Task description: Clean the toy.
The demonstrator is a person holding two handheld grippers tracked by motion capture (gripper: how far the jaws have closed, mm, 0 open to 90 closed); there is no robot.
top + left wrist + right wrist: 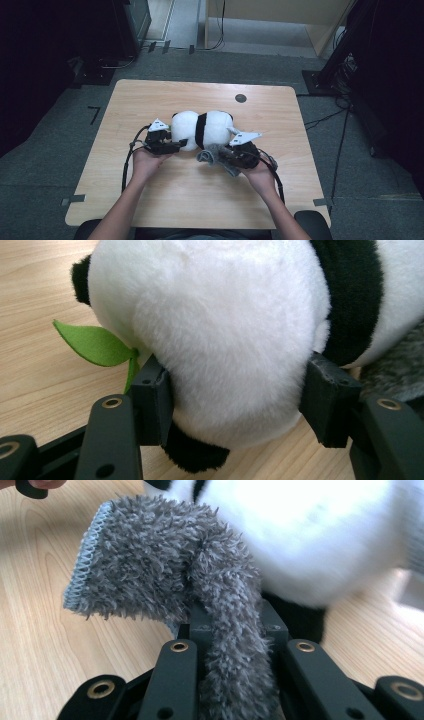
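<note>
Here, a person at a table works a soft toy and a cloth with two hand-held grippers.

Table [150, 100]: pale wood grain, rounded corners, a small dark round cap [240, 98] near its far edge; no maker's mark or lettering can be read anywhere on it.

Plush panda [202, 127]: lies on its side at the middle of the table, white body with a black band, a green felt leaf [95, 345] at its head end; no tag or label is visible.

Grey cloth [212, 156]: a shaggy piece with a stitched pale edge, at the panda's near side, draped up out of the right gripper; no writing on it.

Left gripper [176, 145]: jaws clenched on the panda's white rounded end, one pad pressed into the fur on each side.

Right gripper [223, 154]: jaws clamped tight on the grey cloth, which rises between them, just beside the panda.
</note>
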